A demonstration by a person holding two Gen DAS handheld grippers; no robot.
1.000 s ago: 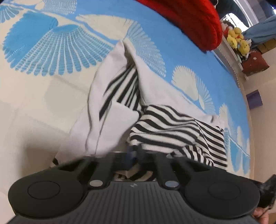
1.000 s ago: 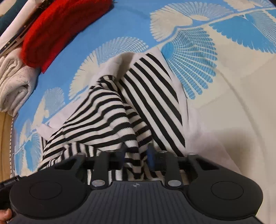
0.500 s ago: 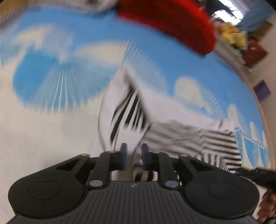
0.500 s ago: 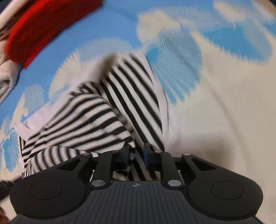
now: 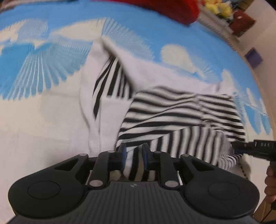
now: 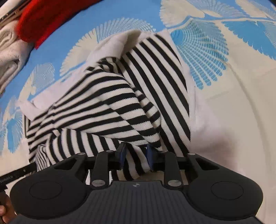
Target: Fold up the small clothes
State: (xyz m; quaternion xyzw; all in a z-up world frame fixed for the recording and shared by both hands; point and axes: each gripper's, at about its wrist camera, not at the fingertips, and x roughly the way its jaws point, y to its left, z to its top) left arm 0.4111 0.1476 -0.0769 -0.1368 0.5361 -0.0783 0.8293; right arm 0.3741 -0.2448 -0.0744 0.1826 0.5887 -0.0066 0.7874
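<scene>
A black-and-white striped small garment (image 5: 181, 117) with plain white parts lies crumpled on the blue and cream fan-patterned bedspread (image 5: 34, 69). My left gripper (image 5: 134, 155) stands at its near edge, jaws a little apart, with a striped fold lying loose between the blue pads. My right gripper (image 6: 136, 156) is at the other near edge of the same garment (image 6: 107, 103). Its jaws are opening, and striped cloth still lies between them, unpressed. The black tip of the right gripper (image 5: 255, 148) shows at the garment's right side in the left wrist view.
A red knit item (image 6: 51, 17) and off-white folded clothes (image 6: 8, 51) lie at the far side of the bedspread. Yellow plush toys (image 5: 217, 6) sit on a shelf beyond the bed's edge. A person's hand (image 5: 270, 182) holds the right gripper.
Both grippers were shut on the striped cloth and now have their jaws apart. The garment has dropped and spread flatter. Both views shifted sideways a little.
</scene>
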